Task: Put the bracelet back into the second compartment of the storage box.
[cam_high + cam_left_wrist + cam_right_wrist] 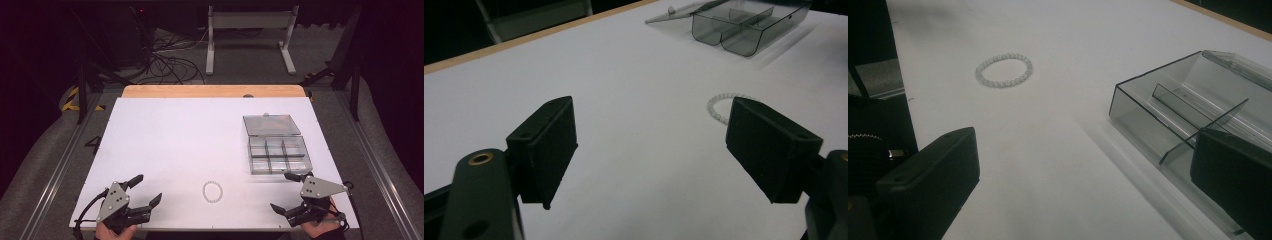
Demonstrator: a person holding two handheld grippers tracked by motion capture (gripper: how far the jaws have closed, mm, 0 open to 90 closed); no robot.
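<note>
A dark room: grey floor (pixel 45 150), tangled cables (pixel 170 60), white stand (pixel 250 37) beyond.

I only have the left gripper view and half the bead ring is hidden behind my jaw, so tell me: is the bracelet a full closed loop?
Observer: Yes. The right gripper view shows the bracelet as a complete ring of pale beads lying flat on the table.
Operator: Where are the other tongs?
Observer: The right gripper is at the table's near edge, just in front of the clear box, jaws open.
Operator: How many compartments does that box have?
Observer: Six, in two rows of three, with its lid laid open on the far side.
</note>
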